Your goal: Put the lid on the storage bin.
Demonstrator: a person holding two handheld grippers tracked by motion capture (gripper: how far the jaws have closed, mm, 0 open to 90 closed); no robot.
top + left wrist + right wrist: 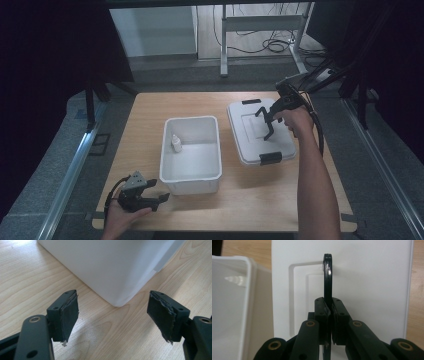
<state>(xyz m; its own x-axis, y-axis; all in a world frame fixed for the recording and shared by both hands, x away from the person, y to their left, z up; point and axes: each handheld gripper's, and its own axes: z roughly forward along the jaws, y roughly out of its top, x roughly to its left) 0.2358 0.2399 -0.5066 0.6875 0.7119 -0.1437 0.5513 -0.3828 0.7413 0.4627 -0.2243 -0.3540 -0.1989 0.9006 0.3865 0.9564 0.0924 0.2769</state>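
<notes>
Upright between right hand-held gripper [329, 322] pads: black handle [327, 277], edge-on.

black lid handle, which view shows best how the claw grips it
The right gripper view: the black handle stands edge-on, pinched between the right claw's jaws above the white lid. The high view shows the handle small, raised over the lid with the claw on it. The left gripper view faces the white bin's corner.

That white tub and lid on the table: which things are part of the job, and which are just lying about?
In the job:
- lid, its black handle pinched by the right gripper
- open white tub
- small bottle inside the tub
- left gripper, open beside the tub

Lying about:
- cables on the floor behind
</notes>
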